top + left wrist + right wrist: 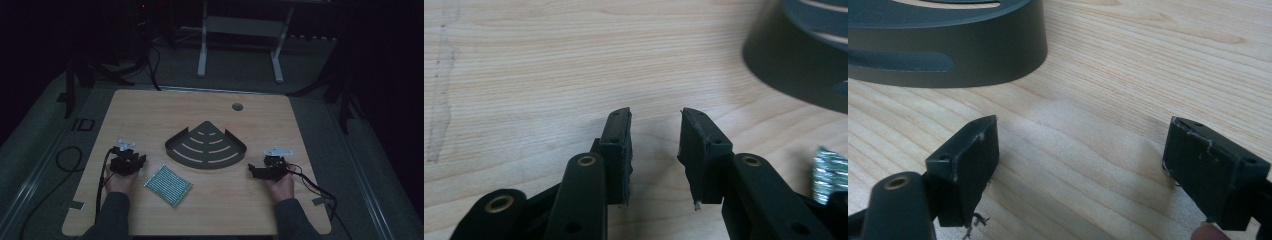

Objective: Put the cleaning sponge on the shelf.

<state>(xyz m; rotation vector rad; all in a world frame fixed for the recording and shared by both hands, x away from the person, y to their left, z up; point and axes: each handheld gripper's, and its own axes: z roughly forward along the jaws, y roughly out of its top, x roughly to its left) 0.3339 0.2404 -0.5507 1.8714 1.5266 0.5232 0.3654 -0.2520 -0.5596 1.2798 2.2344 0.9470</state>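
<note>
High view: green sponge [168, 185] lies diagonally, untouched; left gripper [131, 161] and right gripper [263, 170] jaws parted, empty.

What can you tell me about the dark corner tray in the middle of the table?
The dark corner tray is a quarter-round shelf that looks like grey painted metal. It has a raised wall along its curved front and curved slots in its floor. It lies flat on the wooden table, point away from the person, and holds nothing. Neither gripper touches it; the sponge pad lies apart from it.
</note>
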